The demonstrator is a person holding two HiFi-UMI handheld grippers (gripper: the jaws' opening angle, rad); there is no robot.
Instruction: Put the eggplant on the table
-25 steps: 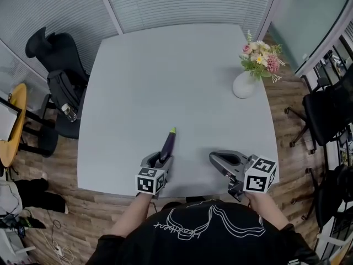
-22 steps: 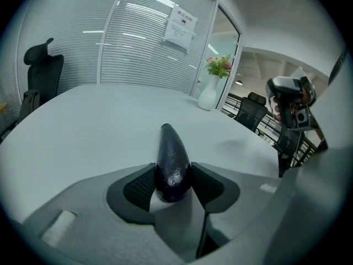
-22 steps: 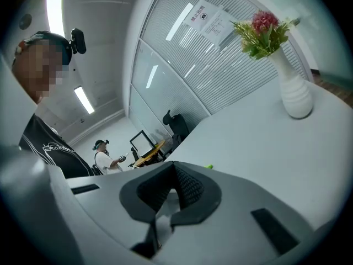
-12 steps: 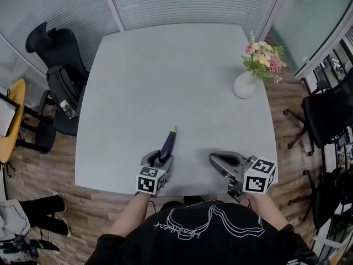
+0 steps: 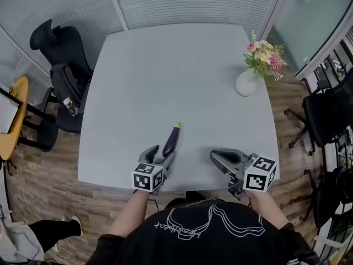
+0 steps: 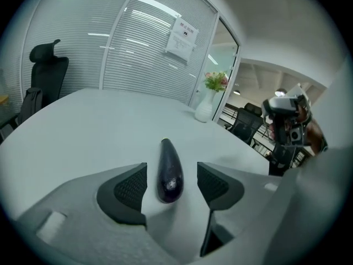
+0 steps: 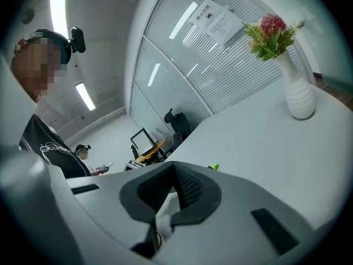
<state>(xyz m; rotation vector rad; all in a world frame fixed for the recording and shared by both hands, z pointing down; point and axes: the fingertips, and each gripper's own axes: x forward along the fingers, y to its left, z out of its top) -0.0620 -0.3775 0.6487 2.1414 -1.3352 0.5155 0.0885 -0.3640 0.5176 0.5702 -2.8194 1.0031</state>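
Observation:
A dark purple eggplant with a green stem lies on the pale grey table near its front edge, stem pointing away from me. My left gripper sits around its near end; its jaws have just been opening, and in the left gripper view the eggplant lies between the pads with a gap on each side. My right gripper rests to the right on the table, shut with nothing in it. In the right gripper view its pads meet, and the eggplant's green stem peeks over them.
A white vase of flowers stands at the table's far right. A black office chair is off the left side, and more chairs stand at the right. The table's front edge runs just under both grippers.
The left gripper's jaws have spread apart off the eggplant, which stays lying on the table. The left gripper has drawn back slightly toward me. The right gripper has kept still.

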